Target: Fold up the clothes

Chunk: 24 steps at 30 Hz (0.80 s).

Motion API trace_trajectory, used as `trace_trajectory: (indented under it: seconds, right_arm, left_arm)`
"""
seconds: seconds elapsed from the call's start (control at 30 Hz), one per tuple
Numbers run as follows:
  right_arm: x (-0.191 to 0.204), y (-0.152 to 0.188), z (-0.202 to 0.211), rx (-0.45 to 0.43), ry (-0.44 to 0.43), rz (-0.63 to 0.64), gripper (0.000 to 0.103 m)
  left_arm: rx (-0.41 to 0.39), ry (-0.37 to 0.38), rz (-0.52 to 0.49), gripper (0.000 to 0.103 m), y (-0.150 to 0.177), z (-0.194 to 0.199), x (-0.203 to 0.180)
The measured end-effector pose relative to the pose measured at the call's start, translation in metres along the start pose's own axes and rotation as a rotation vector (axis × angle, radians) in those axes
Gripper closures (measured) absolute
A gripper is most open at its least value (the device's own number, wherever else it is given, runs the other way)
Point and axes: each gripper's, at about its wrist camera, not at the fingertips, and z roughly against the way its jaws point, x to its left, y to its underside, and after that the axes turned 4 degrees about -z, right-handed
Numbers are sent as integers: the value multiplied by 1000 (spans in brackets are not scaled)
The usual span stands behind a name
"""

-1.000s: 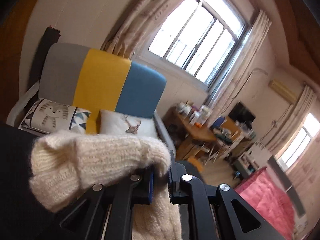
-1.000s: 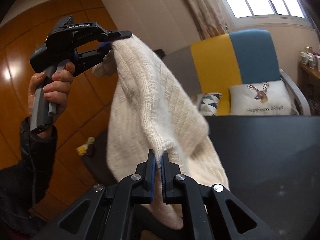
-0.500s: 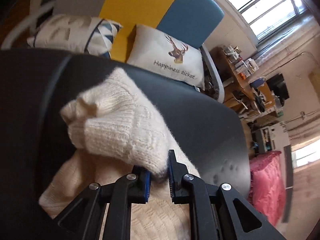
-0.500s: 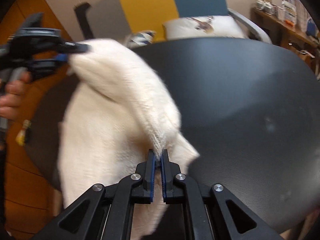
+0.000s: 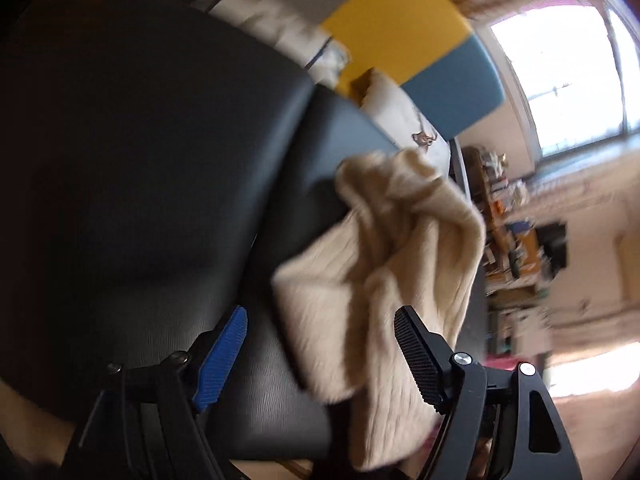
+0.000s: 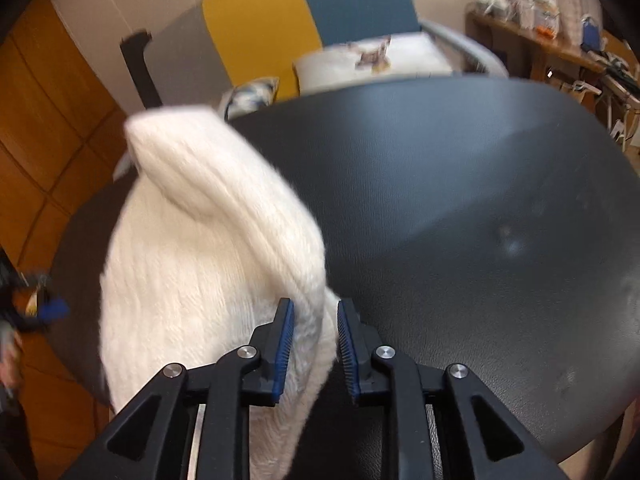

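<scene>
Both grippers are seen letting go of a cream knitted sweater (image 6: 192,280) that has been laid on a dark round table (image 6: 480,220). The left gripper (image 5: 320,356) is spread wide, its jaws having just been opening; the sweater's bunched end lies between and beyond them, but no pad is pressed on it, though the right-hand pad stands close against the knit. The right gripper (image 6: 314,344) is parted only a little, its jaws also having just been opening; a ridge of the sweater's edge runs up between the blue pads (image 6: 284,344), and the grip appears to be released rather than held.

The step in hand is judged to be the set-down of the garment before folding. The sweater is heaped and doubled near the table's edge, part of it hanging over, with a striped sofa (image 6: 280,28) behind. For the next move, the fabric would need to be spread flat and drawn fully onto the table, so fresh holds at the hem or shoulders are called for.
</scene>
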Motion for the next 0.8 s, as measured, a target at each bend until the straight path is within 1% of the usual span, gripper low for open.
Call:
trace_trajectory:
  seconds: [0.1,0.13,0.2,0.23,0.27,0.33,0.4,0.47,0.5,0.53,0.6,0.63,0.67,0.7,0.8]
  right_arm:
    - [3,-2,15,-22,-18,-17,81]
    - [7,-4,19,-28,-21,-5,81]
    - [7,5,35,-38,-40,29,81]
    - [4,0,40,-44,-40,25,81]
    - [-4,-7,47,-63,-7,6,81]
    - [-22,-21,60,-102,59,-31,81]
    - [-46,-32,89,-172,90,-95,78]
    - [-53,-33,107,-230,39,-127,76]
    - [-54,-31,108,-222,16,-131,76]
    - [-52,-24,108,-206,0,-132,76]
    - [-45,-11,92,-158,-17,-115,76]
    - [-40,-5,82,-128,-25,-104,76]
    - [-35,2,71,-98,-34,-93,76]
    - [-29,8,57,-58,-50,-83,76]
    - [-15,20,21,8,-61,-33,76]
  left_arm:
    - [17,49,100,27,19,-21,22]
    - [11,70,118,27,21,-28,23]
    - [14,94,112,27,22,-40,18]
    - [16,91,100,27,22,-46,13]
    - [13,75,88,27,22,-52,8]
    - [17,75,62,27,19,-63,-2]
    - [23,58,58,27,17,-72,-8]
    - [34,38,60,27,16,-81,-11]
    - [43,33,71,29,17,-85,-9]
    - [39,30,79,36,16,-88,-10]
    - [19,11,61,72,17,-91,-17]
    - [9,-3,48,78,18,-91,-21]
    - [-11,-8,25,87,19,-87,-26]
    - [-47,-22,-11,90,19,-79,-34]
    - [-151,-57,-103,91,15,-43,-57]
